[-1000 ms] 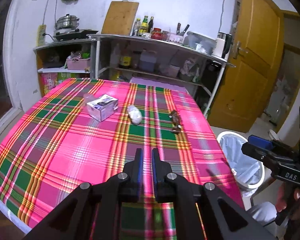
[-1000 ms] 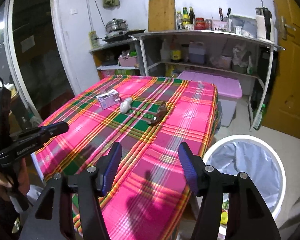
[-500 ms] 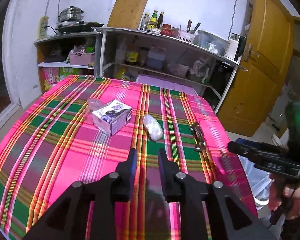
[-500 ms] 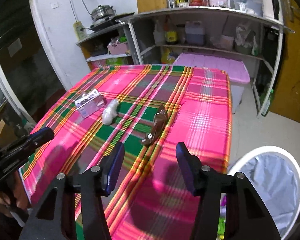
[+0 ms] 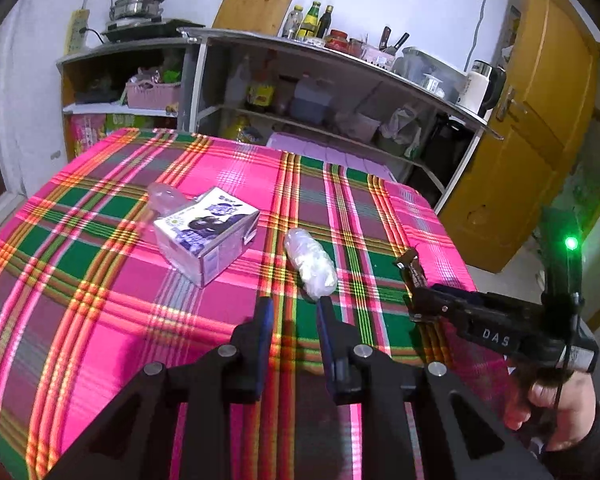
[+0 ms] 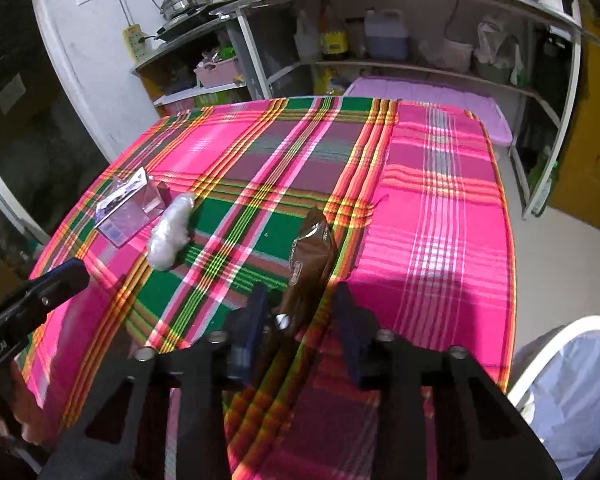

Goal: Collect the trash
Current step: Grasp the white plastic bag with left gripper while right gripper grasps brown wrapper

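Now brown wrapper [image 6: 312, 256] between open right tool [image 6: 298, 308] jaws, untouched

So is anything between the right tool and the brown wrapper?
Nothing visible. The right tool is open, its fingers either side of the brown wrapper's near end on the plaid tablecloth.

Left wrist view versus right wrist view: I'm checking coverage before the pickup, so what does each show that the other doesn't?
Only the left wrist view shows the yellow door's handle and the kettle. Only the right wrist view shows the lined trash bin and the brown wrapper between the open right gripper fingers. Both show the carton, white plastic wad and plaid tablecloth.
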A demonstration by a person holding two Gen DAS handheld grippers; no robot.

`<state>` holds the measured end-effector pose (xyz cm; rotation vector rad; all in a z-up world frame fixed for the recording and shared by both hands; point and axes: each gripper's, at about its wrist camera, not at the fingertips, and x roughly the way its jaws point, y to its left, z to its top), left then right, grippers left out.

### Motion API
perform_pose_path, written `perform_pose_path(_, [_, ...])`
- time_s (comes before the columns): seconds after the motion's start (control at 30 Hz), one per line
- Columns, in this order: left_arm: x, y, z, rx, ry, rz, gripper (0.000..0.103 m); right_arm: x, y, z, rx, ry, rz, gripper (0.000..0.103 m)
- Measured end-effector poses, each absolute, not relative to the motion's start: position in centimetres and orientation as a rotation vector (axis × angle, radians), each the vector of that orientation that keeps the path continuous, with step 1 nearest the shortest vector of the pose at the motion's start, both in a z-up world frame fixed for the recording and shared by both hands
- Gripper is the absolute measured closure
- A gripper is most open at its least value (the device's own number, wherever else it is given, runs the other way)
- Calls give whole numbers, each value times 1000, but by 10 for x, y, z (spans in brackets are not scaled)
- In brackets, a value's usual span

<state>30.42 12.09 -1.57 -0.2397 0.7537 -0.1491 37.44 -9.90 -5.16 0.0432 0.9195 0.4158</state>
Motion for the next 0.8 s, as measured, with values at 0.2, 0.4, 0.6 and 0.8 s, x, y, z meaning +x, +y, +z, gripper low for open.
perform_pose_path(0.2, [325,111,-18,-249,765,-165,63,370,-111,-49,83,907,415,88])
perform_pose_path(0.4, [351,95,-29,-211,799,-146,63,358,-126,-46,98,890,409,88])
perform_pose_path(0.6, [367,83,-37,-177,821,-118,66,354,-133,-44,117,881,417,88])
perform_pose_path(0.8, [368,71,-37,-140,824,-131,77,344,-147,-35,132,859,413,88])
